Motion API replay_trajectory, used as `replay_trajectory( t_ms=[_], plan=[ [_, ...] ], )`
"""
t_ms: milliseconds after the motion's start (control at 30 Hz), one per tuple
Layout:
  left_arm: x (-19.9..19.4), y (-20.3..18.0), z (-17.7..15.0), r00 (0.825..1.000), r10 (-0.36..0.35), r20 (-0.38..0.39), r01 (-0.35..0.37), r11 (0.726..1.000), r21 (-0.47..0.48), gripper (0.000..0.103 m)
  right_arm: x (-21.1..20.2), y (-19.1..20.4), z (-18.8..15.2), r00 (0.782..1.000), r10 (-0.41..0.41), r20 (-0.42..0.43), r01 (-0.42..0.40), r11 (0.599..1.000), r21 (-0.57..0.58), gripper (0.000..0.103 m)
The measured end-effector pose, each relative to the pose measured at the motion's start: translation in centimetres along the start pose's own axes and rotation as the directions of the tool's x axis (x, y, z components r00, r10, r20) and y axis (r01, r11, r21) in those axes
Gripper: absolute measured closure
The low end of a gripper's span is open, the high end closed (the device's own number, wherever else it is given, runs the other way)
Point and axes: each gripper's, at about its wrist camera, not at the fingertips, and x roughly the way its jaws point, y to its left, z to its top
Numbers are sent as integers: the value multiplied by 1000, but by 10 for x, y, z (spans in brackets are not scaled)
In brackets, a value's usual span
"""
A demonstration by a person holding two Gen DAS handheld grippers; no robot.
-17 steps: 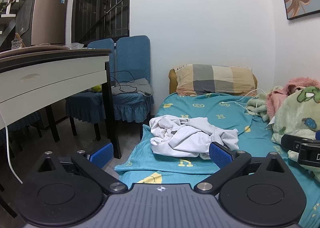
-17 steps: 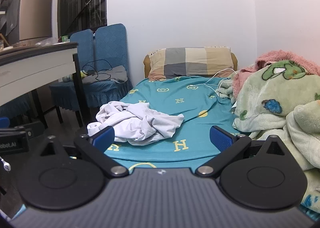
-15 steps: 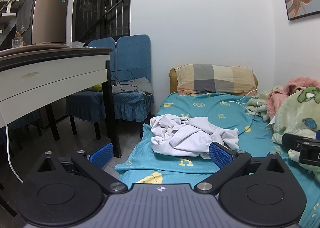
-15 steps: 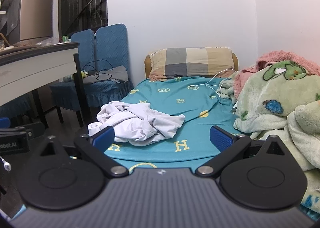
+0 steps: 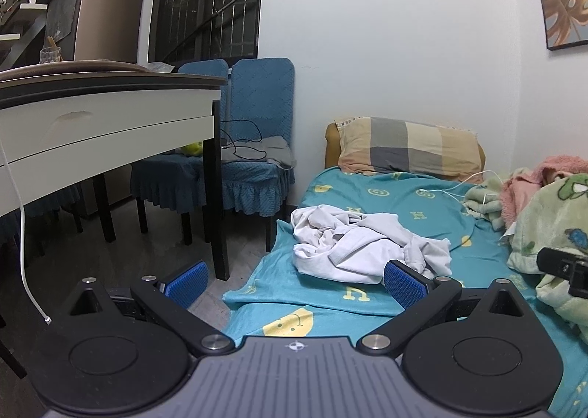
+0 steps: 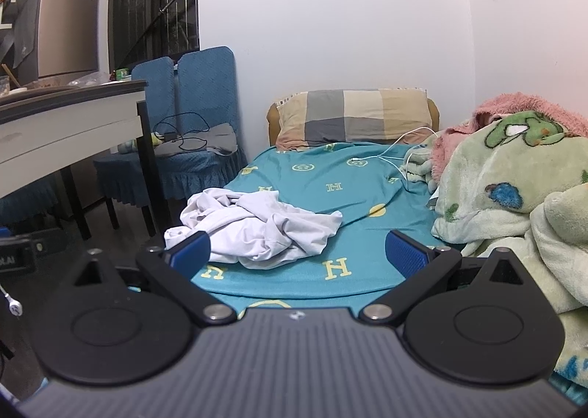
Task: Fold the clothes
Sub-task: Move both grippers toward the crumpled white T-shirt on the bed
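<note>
Since the earlier frames you have edged both grippers, left gripper [image 5: 296,280] and right gripper [image 6: 297,252], jaws spread and empty, nearer the crumpled white garment [image 6: 253,227] lying on the teal bedsheet [image 6: 330,175]'s near left; approach step, next grasp an edge.

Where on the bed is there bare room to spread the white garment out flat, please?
The widest free patch is the teal sheet between the crumpled white garment and the checked pillow. A narrower strip lies between the garment and the near edge. The right side is crowded by the green blanket, and a white cable crosses near the pillow.
</note>
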Motion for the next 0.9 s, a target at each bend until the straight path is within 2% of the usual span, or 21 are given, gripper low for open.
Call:
replay_trajectory(
  t_ms=[467, 900],
  plan=[
    [9, -5, -5, 998, -59, 19, 59, 998, -18, 0, 7, -9, 0, 999, 4, -47, -1, 998, 56, 0],
    [14, 1, -6, 997, -79, -18, 78, 996, -40, 0, 5, -8, 4, 999, 20, -37, -18, 999, 47, 0]
  ],
)
